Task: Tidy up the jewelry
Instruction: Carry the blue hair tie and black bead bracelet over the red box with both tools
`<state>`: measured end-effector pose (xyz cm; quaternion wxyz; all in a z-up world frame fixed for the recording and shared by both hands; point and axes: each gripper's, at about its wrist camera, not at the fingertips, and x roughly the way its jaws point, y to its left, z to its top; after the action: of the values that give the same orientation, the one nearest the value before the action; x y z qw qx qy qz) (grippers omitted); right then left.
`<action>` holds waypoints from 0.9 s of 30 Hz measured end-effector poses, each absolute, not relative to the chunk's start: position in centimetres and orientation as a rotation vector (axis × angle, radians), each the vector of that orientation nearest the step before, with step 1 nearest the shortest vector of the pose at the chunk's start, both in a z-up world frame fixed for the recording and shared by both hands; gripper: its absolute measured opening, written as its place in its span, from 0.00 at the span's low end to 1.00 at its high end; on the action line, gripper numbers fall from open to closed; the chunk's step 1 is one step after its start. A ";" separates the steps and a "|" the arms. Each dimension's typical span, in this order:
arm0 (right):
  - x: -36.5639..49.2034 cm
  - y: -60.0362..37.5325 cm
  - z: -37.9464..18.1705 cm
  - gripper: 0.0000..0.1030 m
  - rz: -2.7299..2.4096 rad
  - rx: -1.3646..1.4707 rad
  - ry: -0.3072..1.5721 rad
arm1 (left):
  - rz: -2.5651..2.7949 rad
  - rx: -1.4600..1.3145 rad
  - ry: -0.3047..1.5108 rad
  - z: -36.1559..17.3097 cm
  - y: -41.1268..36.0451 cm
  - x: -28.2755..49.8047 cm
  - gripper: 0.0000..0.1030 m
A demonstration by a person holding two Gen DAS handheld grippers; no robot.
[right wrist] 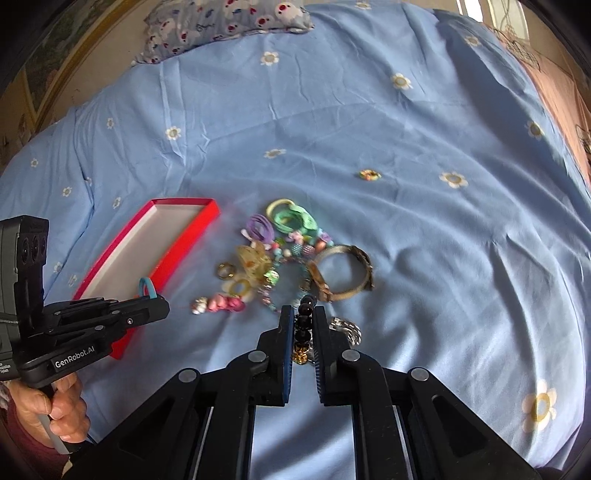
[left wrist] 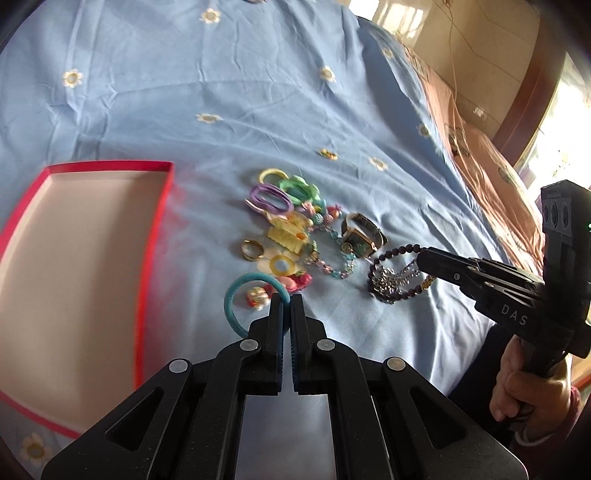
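My left gripper (left wrist: 286,304) is shut on a teal hair tie (left wrist: 233,291), which hangs from its tips just right of the red tray (left wrist: 155,236). The right wrist view shows that gripper (right wrist: 162,303) beside the tray (right wrist: 173,254), the teal hair tie (right wrist: 145,286) sticking up from it. My right gripper (right wrist: 302,314) is shut on a dark bead bracelet (right wrist: 305,320); in the left wrist view the bracelet (left wrist: 391,254) loops from the right gripper (left wrist: 421,258), a silver chain (left wrist: 391,280) tangled in it.
A pile of jewelry lies on the blue flowered bedsheet (right wrist: 406,240): pastel hair ties (left wrist: 280,192), a gold watch (right wrist: 343,273), a gold ring (left wrist: 252,250), a beaded bracelet, hair clips. A small ring (right wrist: 369,174) lies apart, farther back. A pillow (right wrist: 221,18) is at the head.
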<state>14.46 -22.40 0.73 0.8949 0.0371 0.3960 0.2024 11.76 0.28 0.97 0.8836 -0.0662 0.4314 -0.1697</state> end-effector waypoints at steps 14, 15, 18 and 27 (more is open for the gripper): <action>14.3 -15.8 2.5 0.09 0.559 0.028 0.794 | -0.212 -0.223 0.847 2.2 8.0 9.8 0.02; 14.3 -15.6 2.5 0.09 0.564 0.027 0.796 | -0.207 -0.227 0.845 2.2 8.4 9.8 0.02; 14.5 -14.9 1.7 0.09 0.565 0.010 0.817 | -0.199 -0.235 0.847 2.0 8.9 9.6 0.02; 14.8 -16.8 -1.7 0.14 0.482 -0.007 0.927 | -0.218 -0.241 0.867 1.1 8.6 9.8 0.02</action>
<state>14.75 -16.80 -1.66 0.8666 -0.0035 0.4427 0.2302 9.83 8.59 1.08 0.8947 -0.1163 0.4183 -0.1053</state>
